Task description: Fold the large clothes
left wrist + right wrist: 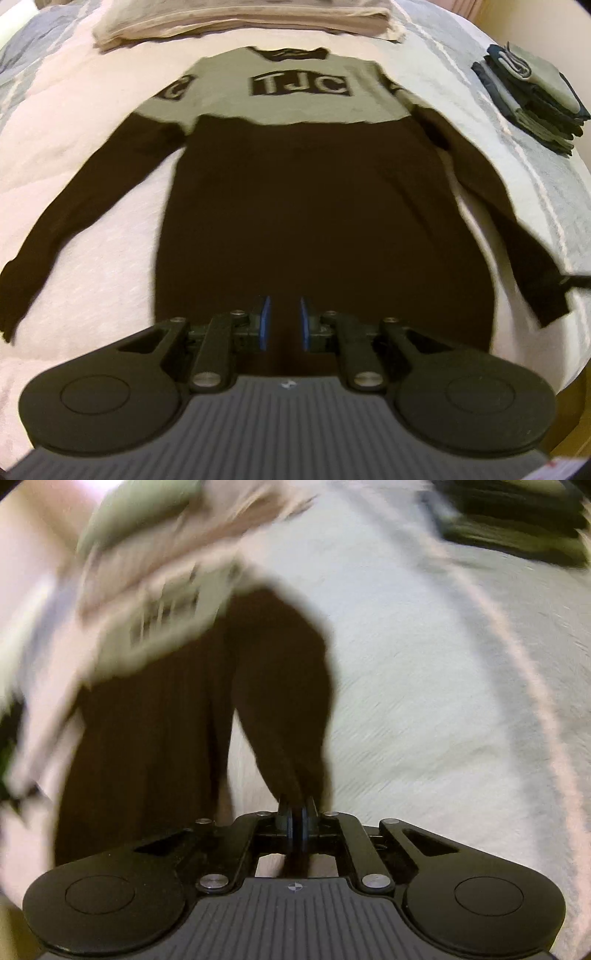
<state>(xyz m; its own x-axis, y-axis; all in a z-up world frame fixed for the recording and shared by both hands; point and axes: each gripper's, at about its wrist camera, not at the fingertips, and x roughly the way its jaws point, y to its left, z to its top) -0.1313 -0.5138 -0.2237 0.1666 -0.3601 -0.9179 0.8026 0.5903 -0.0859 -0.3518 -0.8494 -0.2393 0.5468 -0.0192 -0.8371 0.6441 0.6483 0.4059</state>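
Note:
A long-sleeved sweater [314, 203], dark brown below and grey across the chest with "TJC" lettering [301, 85], lies flat on the bed with both sleeves spread out. My left gripper [284, 317] hovers over the sweater's bottom hem. Its blue pads [265, 317] stand a little apart and nothing is pinched between them. The right wrist view is blurred. There my right gripper [295, 816] is shut on the end of the dark sleeve [284, 701], which is drawn up off the bed beside the sweater's body [147, 738].
The bed cover [92, 166] is pale pink and white. A folded beige pile [240, 18] lies beyond the collar. A stack of folded dark clothes [535, 99] sits at the far right, and shows blurred [517, 524] in the right wrist view.

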